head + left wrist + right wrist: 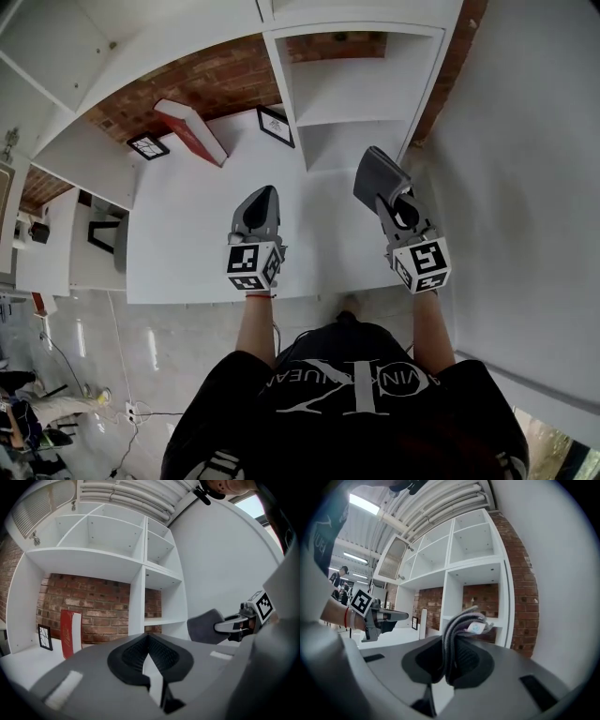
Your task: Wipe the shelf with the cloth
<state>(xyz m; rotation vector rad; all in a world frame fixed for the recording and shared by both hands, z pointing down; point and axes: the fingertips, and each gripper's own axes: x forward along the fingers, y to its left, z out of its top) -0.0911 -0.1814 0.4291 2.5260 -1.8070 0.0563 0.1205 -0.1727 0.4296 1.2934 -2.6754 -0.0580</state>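
The white shelf unit (356, 94) with a brick back wall stands ahead of me, its cubbies bare. A folded grey cloth (461, 623) with a small white label sticks up between the jaws of my right gripper (457, 632), which is shut on it. In the head view that right gripper (373, 159) hovers in front of the lower right cubbies. My left gripper (265, 192) hangs over the white desk-height board (187, 244). Its dark pads (136, 653) meet at the tip, with nothing between them.
A red book (190, 131) leans on the board at the back left. One small black picture frame (148, 146) stands to its left and another black frame (276, 126) to its right. A plain white wall (525, 187) closes the right side. The tiled floor (141, 356) lies below.
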